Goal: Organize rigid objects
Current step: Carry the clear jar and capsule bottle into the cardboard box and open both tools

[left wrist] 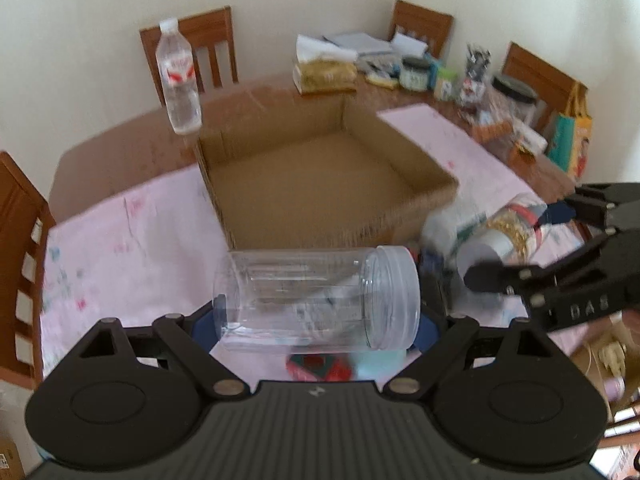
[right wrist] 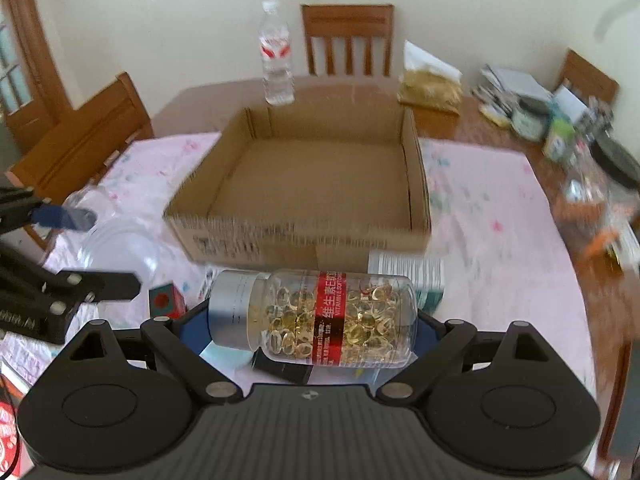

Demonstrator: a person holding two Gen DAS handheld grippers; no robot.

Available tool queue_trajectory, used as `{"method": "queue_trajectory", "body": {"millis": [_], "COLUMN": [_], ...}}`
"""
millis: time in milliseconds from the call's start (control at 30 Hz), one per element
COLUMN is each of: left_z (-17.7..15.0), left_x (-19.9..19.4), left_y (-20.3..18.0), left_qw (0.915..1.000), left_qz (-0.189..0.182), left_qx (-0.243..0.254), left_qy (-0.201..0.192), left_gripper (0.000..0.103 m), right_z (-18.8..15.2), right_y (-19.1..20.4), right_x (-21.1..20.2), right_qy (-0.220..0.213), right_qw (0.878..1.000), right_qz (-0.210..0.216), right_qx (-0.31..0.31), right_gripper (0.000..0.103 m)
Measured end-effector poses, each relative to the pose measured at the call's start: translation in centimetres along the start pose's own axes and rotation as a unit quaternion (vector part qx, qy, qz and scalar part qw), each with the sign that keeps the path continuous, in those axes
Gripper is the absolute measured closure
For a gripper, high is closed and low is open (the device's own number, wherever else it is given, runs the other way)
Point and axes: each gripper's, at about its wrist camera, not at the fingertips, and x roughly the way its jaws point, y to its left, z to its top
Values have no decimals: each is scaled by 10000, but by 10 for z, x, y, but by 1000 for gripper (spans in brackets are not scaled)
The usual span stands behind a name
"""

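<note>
Cream walls (right wrist: 160, 8) — wooden chairs (right wrist: 348, 40) around a brown table (left wrist: 120, 148).

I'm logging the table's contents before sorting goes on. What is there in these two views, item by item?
cardboard box: 1, brown, open, nothing in it, mid-table on the pink cloth
pink cloth: 1, floral, under the box
water bottle: 1, clear, red label, upright behind the box
empty jar: 1, clear, sideways in the left gripper
capsule bottle: 1, clear with red label, silver cap, sideways in the right gripper
red cube: 1, on the cloth in front of the box
wooden chairs: at least 3, around the table
clutter: several jars and papers, far right
left gripper: black, blue pads
right gripper: black, blue pads
</note>
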Motion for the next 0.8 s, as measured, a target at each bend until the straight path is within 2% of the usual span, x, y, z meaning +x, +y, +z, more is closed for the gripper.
{"method": "queue_trajectory", "body": {"millis": [133,500,700,800], "left_z": [28,91,111,116], "left_x": [15,72,113,127], "left_y": [-6,-6,6,10], "left_qw": [9994,9962,9926,9907], "left_qz": [320,803,1025,1184], "left_qx": [-136,-348,-612,-657], "left_qy": [-86,-33,212,121], "left_gripper": [13,13,13,11], "right_z": [21,71,84,88], "right_y": [-19,-64,-75,-76], "right_x": [6,37,54,59], "right_qy": [-98,-194,-142,-119], "right_qw": [9995,9970,9959,9956], "right_qz": [156,487,591,601], "right_qx": [-261,-569,-676,-714], "right_gripper": [7,7,7,7]}}
